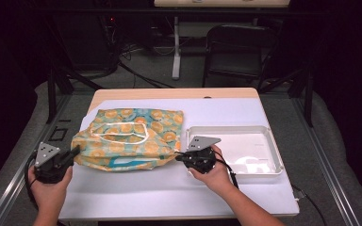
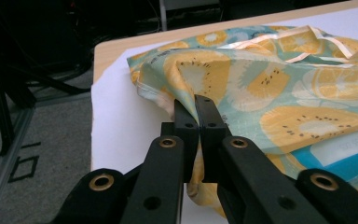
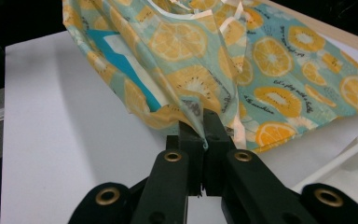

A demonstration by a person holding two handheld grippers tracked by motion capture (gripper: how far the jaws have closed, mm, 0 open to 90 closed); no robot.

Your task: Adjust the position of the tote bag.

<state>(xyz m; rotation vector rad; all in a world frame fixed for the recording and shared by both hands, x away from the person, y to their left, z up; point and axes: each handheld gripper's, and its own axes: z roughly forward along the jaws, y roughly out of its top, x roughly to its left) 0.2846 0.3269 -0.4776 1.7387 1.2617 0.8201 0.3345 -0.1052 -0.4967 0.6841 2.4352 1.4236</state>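
Fruit-print bag (image 1: 129, 139) is lying on the white-covered table (image 1: 136, 188), just left of the white tray (image 1: 264, 134). Left gripper (image 1: 75, 151) has its jaws pinched tight on the bag's left corner, and right gripper (image 1: 178, 156) is clamped on the right corner the same way.

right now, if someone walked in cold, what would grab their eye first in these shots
The bright fruit-print cloth bag, teal with orange citrus slices, lies left of centre on the white table cover and stands out most. The left gripper is shut on its left edge and the right gripper on its right edge, so it hangs stretched between them. An empty white tray sits just to the bag's right.
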